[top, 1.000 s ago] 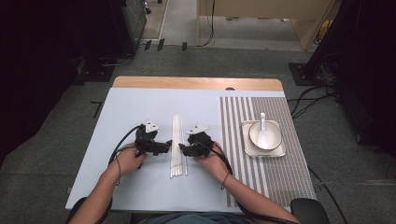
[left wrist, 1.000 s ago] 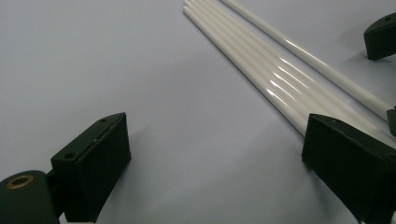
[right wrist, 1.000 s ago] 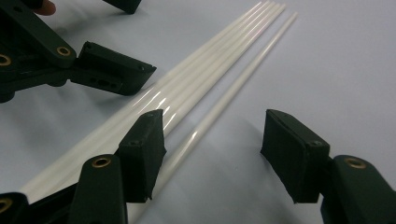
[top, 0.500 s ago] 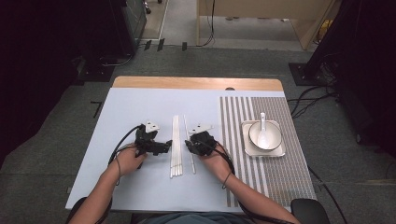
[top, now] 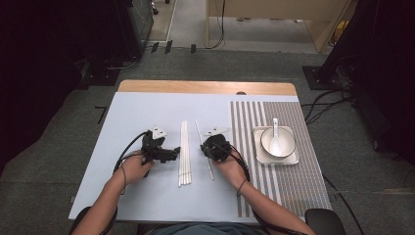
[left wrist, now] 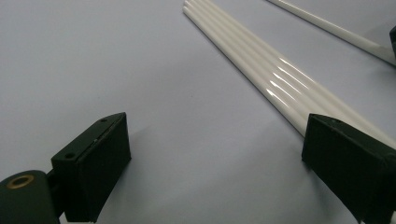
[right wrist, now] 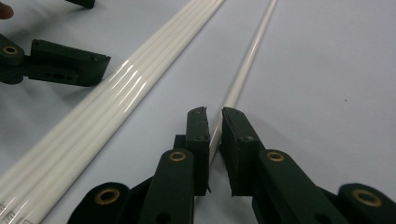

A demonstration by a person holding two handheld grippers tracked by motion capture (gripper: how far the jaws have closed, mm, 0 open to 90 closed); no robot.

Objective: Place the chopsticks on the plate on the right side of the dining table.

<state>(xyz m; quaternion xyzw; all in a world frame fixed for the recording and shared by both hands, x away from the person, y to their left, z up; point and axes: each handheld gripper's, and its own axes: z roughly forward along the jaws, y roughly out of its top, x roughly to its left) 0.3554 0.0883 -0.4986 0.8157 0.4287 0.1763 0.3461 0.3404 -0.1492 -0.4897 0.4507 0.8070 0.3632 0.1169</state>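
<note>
Pale tabletop [right wrist: 327,70]: right hand-held gripper [right wrist: 214,126] pinches single stick [right wrist: 247,65], hiding its middle; left hand-held gripper [left wrist: 215,154] gapes.

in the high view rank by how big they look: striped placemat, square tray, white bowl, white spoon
1. Grey striped placemat, largest by far.
2. Pale square tray, which holds the bowl.
3. Round white bowl, inside the tray's rim.
4. White ceramic spoon, smallest, lying in the bowl.
</note>
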